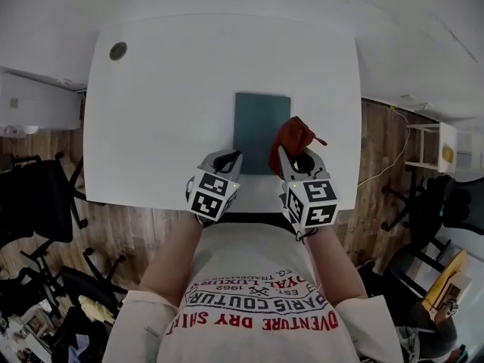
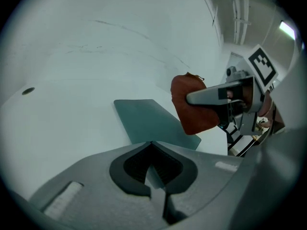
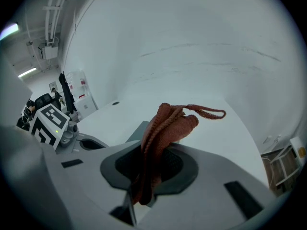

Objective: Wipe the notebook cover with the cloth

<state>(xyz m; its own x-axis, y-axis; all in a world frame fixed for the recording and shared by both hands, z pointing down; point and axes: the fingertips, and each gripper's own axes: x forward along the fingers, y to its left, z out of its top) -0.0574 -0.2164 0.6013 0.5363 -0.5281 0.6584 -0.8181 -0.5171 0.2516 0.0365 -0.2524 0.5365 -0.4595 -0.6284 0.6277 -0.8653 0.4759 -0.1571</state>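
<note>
A dark teal notebook [image 1: 257, 127] lies flat in the middle of the white table [image 1: 166, 112]. My right gripper [image 1: 292, 157] is shut on a rust-red cloth [image 1: 293, 137], which hangs bunched over the notebook's right edge. In the right gripper view the cloth [image 3: 165, 126] rises from between the jaws, a loop of cord at its top. My left gripper [image 1: 230, 159] sits at the notebook's near left corner, jaws together with nothing seen between them. From the left gripper view the notebook [image 2: 146, 119] lies just ahead, with the cloth [image 2: 192, 110] at its right.
A round cable hole [image 1: 118, 51] sits in the table's far left corner. The table's near edge [image 1: 151, 205] is right by my body. Office chairs [image 1: 38, 203] stand on the wooden floor to the left, a white stand [image 1: 432, 146] to the right.
</note>
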